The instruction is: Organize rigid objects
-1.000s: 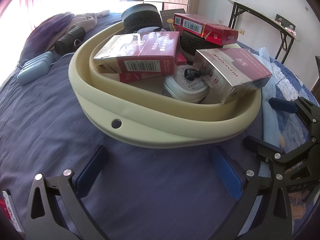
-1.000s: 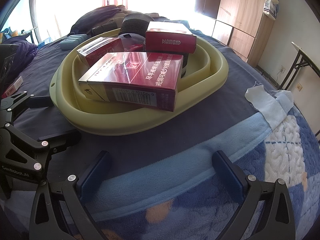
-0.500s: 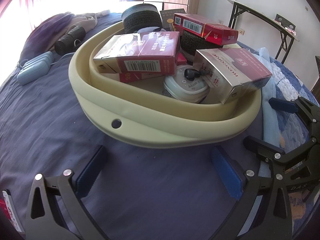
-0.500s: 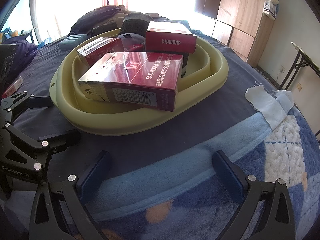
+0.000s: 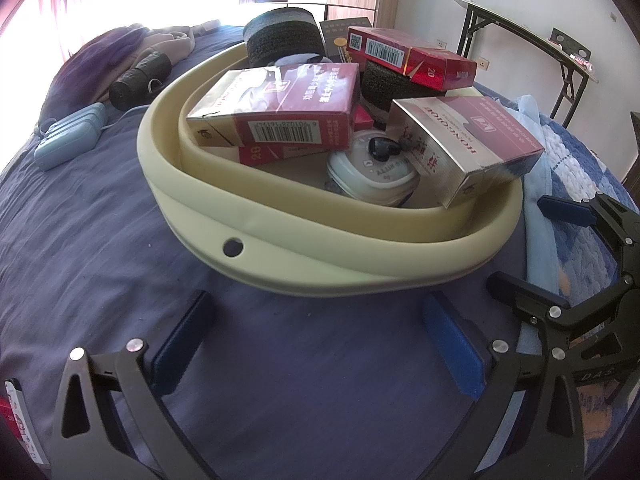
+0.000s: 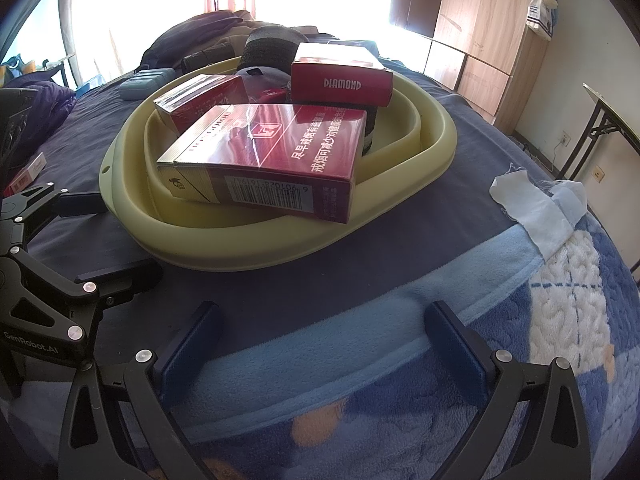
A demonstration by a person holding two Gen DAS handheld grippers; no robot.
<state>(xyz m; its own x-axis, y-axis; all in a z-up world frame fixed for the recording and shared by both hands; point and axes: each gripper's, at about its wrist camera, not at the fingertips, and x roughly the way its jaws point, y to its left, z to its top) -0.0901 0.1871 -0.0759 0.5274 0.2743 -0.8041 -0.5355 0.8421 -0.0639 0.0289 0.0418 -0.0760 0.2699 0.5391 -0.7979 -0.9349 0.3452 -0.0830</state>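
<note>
A cream collapsible basin [image 5: 304, 264] [image 6: 256, 248] sits on the bed. It holds several red cigarette cartons [image 5: 280, 108] [image 6: 272, 156], a "DIAMOND" carton [image 6: 340, 80], two black rolls [image 5: 284, 38] and a white round case [image 5: 372, 176]. My left gripper [image 5: 316, 332] stands open and empty just in front of the basin. On the blanket to the basin's right, my right gripper [image 6: 320, 340] is likewise open and holds nothing. Each gripper shows at the edge of the other's view.
A pale blue case [image 5: 70, 142] and a black roll [image 5: 140, 80] lie on the bed left of the basin beside piled clothes. A red pack [image 6: 28, 172] lies by the left gripper. A folding table [image 5: 532, 40] and wooden wardrobe [image 6: 492, 20] stand beyond the bed.
</note>
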